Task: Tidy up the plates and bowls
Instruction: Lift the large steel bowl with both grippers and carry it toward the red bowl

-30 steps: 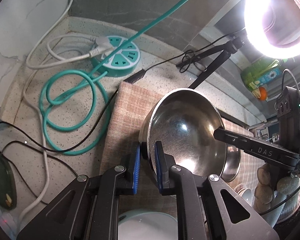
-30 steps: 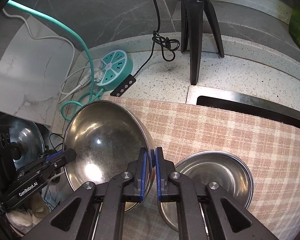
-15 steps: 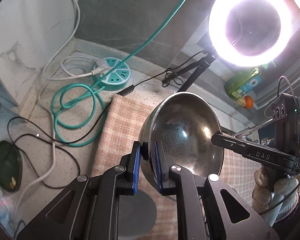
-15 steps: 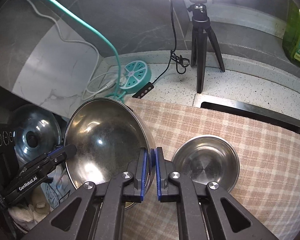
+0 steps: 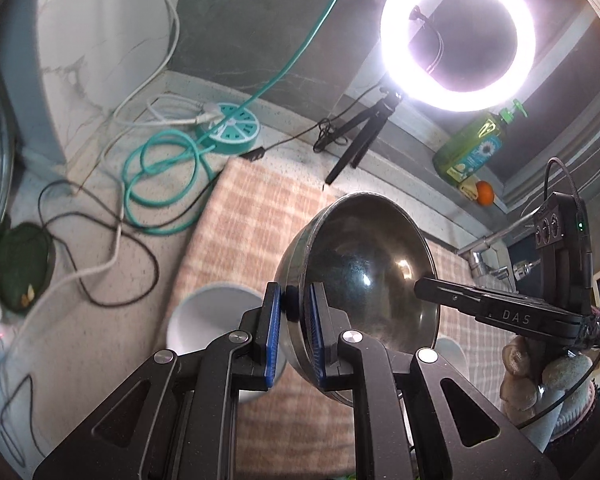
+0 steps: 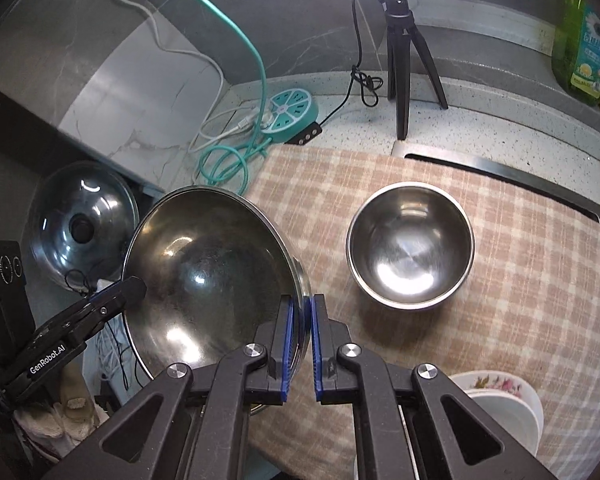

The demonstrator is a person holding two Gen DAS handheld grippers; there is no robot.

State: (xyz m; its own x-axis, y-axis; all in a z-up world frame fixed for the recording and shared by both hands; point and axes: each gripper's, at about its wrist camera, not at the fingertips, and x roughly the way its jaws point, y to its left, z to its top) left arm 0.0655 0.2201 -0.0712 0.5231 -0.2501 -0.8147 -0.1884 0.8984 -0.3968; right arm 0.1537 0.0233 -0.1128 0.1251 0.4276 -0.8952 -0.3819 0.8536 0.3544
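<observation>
Large steel bowl (image 5: 364,280): held in the air above the checked cloth (image 5: 252,216), tilted on edge, gripped from two opposite sides. Its lower rim is cut off behind the gripper bodies in both views.

Left gripper (image 5: 294,312): blue pads pinching the bowl's rim, wall between them. Seen from the right wrist camera it enters from the lower left, tip on the far rim; the hand behind it is mostly hidden, only a pale knitted glove showing.

Right gripper (image 6: 300,316): pads pressed close on the opposite rim, only the thin steel edge between them. A gloved hand (image 5: 540,372) holds it, partly cut off at the frame edge.

Small steel bowl (image 6: 410,244): upright on the cloth, well apart from the large bowl, empty.

White bowl (image 5: 220,320): on the cloth under the left gripper, blurred, partly covered by the fingers.

Floral-rimmed dishes (image 6: 500,396): stacked at the cloth's near edge, largely hidden behind the right gripper; count not readable.

Glass pot lid (image 6: 84,224): lower left, dim.

Ring light (image 5: 458,36): glare washes out its centre; tripod (image 6: 400,48) on the counter beneath.

Change from a second ago: the large bowl has risen off the cloth, both grips unchanged; the small bowl now appears farther off and fully clear of the gripper; the white bowl has come further into view.
</observation>
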